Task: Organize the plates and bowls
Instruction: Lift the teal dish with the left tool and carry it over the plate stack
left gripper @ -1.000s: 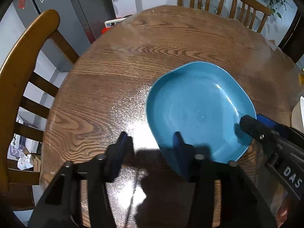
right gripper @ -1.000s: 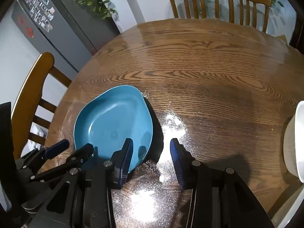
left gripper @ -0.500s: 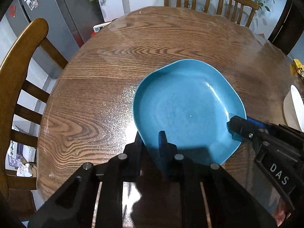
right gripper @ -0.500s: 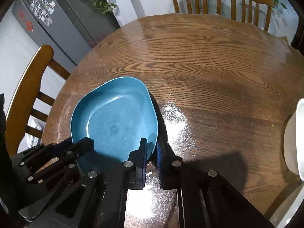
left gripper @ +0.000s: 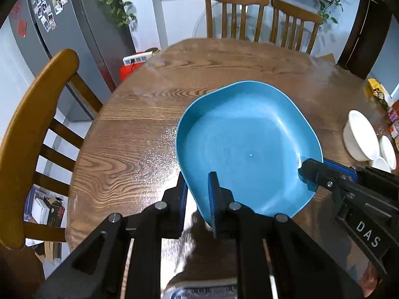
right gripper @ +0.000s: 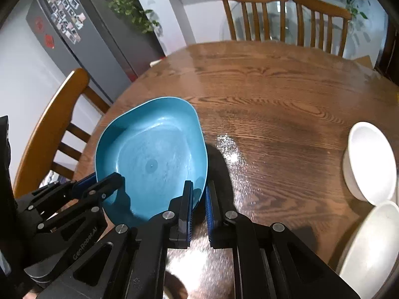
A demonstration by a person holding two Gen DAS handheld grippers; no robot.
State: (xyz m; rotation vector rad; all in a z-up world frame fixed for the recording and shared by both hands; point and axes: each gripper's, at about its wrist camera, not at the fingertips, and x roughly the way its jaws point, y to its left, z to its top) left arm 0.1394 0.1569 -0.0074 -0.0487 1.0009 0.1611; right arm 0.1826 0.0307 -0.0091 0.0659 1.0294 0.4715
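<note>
A blue plate point(left gripper: 247, 147) is held above the round wooden table point(left gripper: 139, 129). My left gripper point(left gripper: 198, 199) is shut on its near-left rim. My right gripper point(right gripper: 199, 199) is shut on the plate's point(right gripper: 152, 159) near-right rim. Each gripper shows in the other's view: the right one point(left gripper: 309, 172) at the plate's right edge, the left one point(right gripper: 109, 179) at its left edge. White bowls point(right gripper: 369, 162) stand at the table's right side, also in the left wrist view point(left gripper: 361, 137).
Wooden chairs stand at the left point(left gripper: 32, 124) and at the far side point(left gripper: 259, 17). A grey fridge point(right gripper: 82, 39) with photos is at the back left. A second white bowl point(right gripper: 371, 244) sits near the right front edge.
Both grippers closed on the plate's rim and lifted it off the table; the view rose and the white bowls came into the left wrist view.
</note>
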